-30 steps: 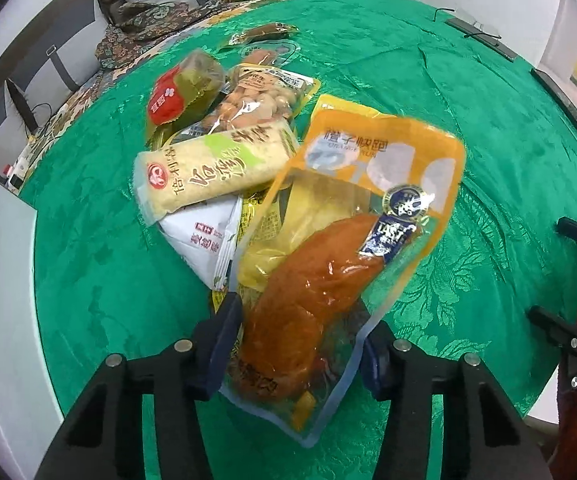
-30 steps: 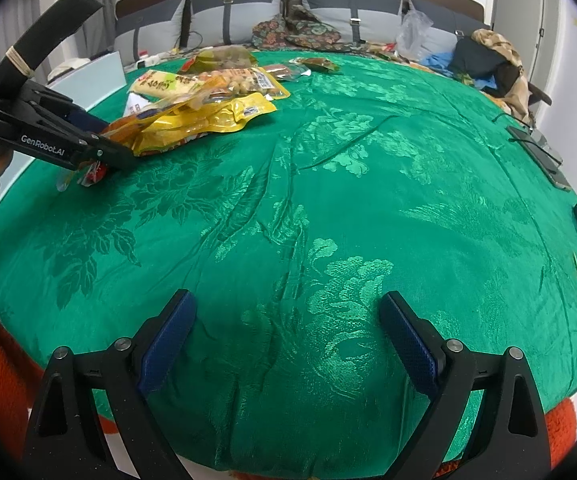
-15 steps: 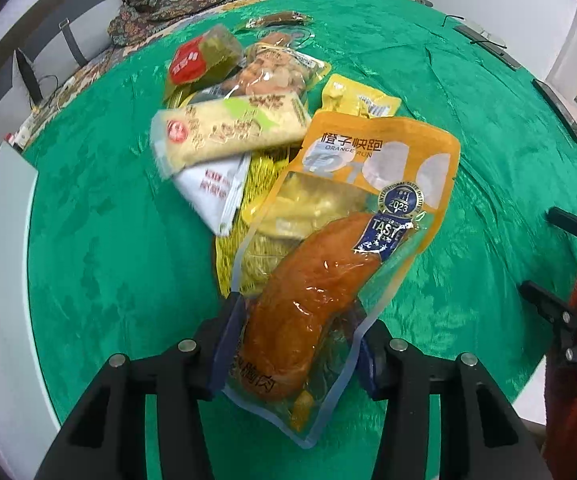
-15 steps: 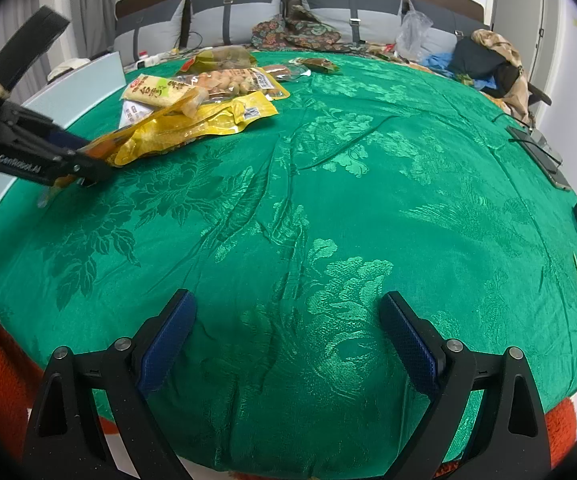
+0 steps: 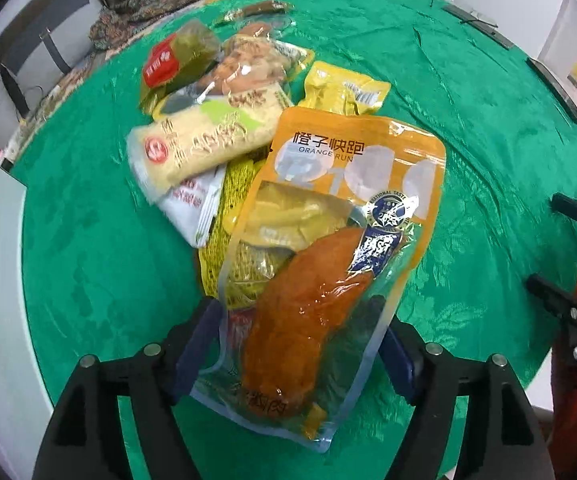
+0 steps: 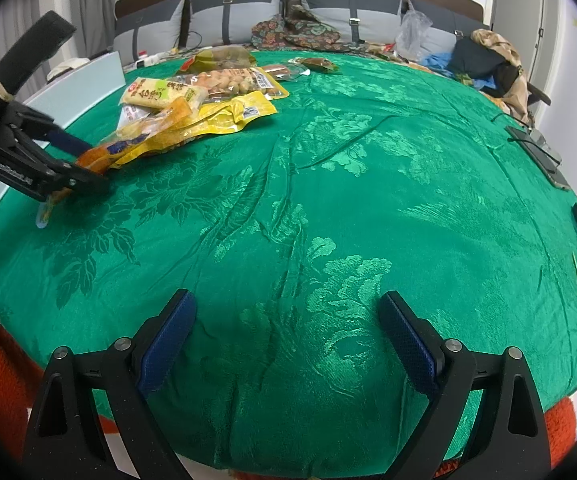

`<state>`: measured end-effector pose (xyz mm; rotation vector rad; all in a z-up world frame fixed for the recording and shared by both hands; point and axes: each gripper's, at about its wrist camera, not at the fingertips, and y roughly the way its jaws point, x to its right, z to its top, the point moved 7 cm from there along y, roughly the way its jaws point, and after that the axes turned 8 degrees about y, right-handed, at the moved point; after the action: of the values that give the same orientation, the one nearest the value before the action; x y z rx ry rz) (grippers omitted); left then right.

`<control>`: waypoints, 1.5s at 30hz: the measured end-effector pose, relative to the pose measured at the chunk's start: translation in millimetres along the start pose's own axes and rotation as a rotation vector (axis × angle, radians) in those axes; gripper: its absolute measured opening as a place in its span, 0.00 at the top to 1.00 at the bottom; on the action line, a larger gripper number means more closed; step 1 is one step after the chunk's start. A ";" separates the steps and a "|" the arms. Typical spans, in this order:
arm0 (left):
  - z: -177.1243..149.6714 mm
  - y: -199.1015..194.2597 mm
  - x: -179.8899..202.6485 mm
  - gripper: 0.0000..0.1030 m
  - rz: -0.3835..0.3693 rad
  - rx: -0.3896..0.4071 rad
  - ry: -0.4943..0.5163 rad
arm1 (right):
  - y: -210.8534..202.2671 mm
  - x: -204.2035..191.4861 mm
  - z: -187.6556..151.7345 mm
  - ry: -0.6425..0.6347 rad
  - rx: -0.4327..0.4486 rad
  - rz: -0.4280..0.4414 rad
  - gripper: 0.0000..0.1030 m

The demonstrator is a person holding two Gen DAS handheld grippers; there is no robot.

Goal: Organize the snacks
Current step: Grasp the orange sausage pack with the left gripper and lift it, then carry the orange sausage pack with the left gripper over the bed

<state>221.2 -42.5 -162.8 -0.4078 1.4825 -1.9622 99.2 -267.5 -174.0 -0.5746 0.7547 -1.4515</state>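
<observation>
One pouch in hand: our left gripper (image 5: 300, 344) clamps the orange pouch (image 5: 328, 264), raised beside the snack pile (image 5: 208, 128); our right gripper (image 6: 288, 340) hangs spread, empty. Next, we judge, comes placing it apart.

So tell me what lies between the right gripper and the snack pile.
Only bare green tablecloth between the right gripper and the snack pile, per the right wrist view.
</observation>
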 end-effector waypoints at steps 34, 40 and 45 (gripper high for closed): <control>-129.4 -9.0 -104.8 0.00 0.148 0.020 -0.649 | -0.8 0.6 -0.3 0.003 0.007 0.000 0.07; -136.8 -9.2 -113.0 0.00 0.174 0.031 -0.657 | -0.6 0.8 -0.4 0.003 0.007 0.000 0.07; -136.5 -10.6 -112.6 0.00 0.189 0.067 -0.647 | -0.3 0.7 -0.3 0.005 0.007 0.000 0.07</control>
<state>221.7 133.8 -181.6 -0.7568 0.9929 -1.5205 98.7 -268.2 -174.1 -0.5658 0.7533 -1.4560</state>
